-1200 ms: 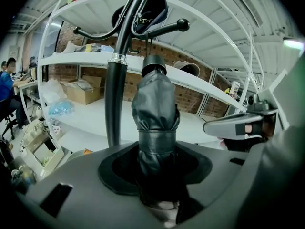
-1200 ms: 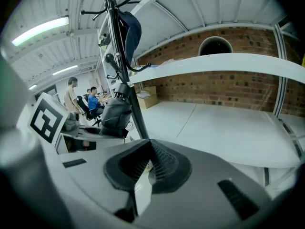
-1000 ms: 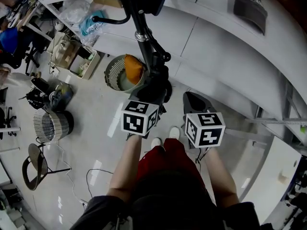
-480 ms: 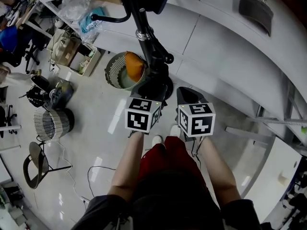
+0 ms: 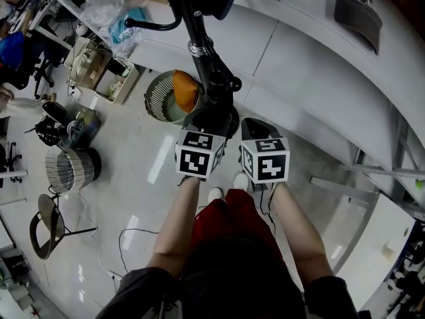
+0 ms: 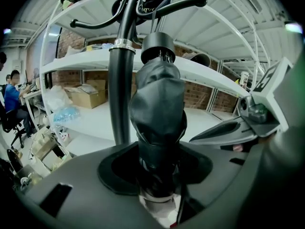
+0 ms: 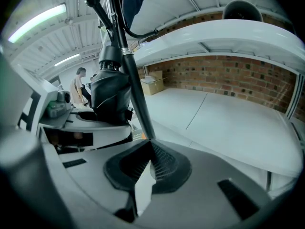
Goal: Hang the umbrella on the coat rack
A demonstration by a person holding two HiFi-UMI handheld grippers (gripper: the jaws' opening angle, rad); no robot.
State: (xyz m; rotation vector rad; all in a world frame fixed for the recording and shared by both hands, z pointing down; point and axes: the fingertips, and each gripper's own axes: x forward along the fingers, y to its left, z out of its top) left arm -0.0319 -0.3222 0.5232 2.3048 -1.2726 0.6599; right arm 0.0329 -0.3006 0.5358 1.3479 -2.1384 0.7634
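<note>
The folded black umbrella [image 6: 158, 106] stands upright out of my left gripper [image 6: 159, 178], whose jaws are shut on its lower end. It sits just right of the black coat rack pole [image 6: 119, 89], below the rack's curved hooks [image 6: 183, 3]. In the head view the umbrella [image 5: 216, 98] lies along the pole [image 5: 198, 35], above the left gripper's marker cube [image 5: 199, 153]. My right gripper [image 7: 150, 163] is open with nothing between its ribbed pads. It hangs close beside the left one [image 7: 71, 123], its cube [image 5: 264, 158] to the right.
White curved shelves [image 5: 312, 52] stand behind the rack, with a dark cap [image 5: 358, 8] on one. A wicker bin holding something orange [image 5: 174, 98] is left of the rack's base. A second basket [image 5: 70, 171], a chair [image 5: 46, 226] and floor cables [image 5: 126, 234] lie left.
The right gripper has moved left and slightly forward, closing in beside the left one. The left gripper has shifted slightly with the umbrella still in its jaws.
</note>
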